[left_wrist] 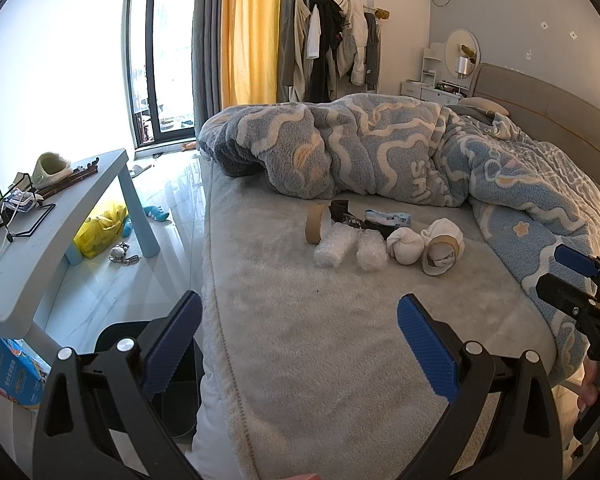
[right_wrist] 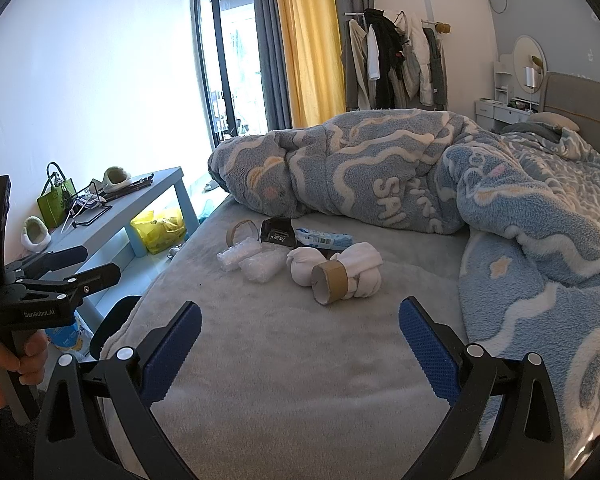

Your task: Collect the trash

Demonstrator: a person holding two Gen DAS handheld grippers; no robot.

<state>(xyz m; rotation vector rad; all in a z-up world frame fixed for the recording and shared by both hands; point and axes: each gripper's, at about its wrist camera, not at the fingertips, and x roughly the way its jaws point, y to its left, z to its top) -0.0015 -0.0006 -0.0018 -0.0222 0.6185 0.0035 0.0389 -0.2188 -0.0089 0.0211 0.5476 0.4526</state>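
Observation:
A pile of items lies on the grey bed (left_wrist: 320,352) near the blue quilt: a cardboard tape roll (left_wrist: 317,223) (right_wrist: 242,232), two bubble-wrap bundles (left_wrist: 334,248) (right_wrist: 256,264), a black packet (left_wrist: 342,210) (right_wrist: 277,231), a blue-white wrapper (left_wrist: 388,218) (right_wrist: 324,239), white rolled socks (left_wrist: 405,246) (right_wrist: 305,267) and a second cardboard roll (left_wrist: 440,256) (right_wrist: 331,282). My left gripper (left_wrist: 300,346) is open and empty, well short of the pile. My right gripper (right_wrist: 300,350) is open and empty, also short of it. Each gripper shows in the other's view.
A black bin (left_wrist: 116,336) (right_wrist: 114,320) stands on the floor at the bed's left edge. A light blue table (left_wrist: 60,224) (right_wrist: 140,200) holds slippers, a green bag and a wire stand. A yellow bag (left_wrist: 100,232) lies under it. The blue quilt (left_wrist: 380,152) covers the far bed.

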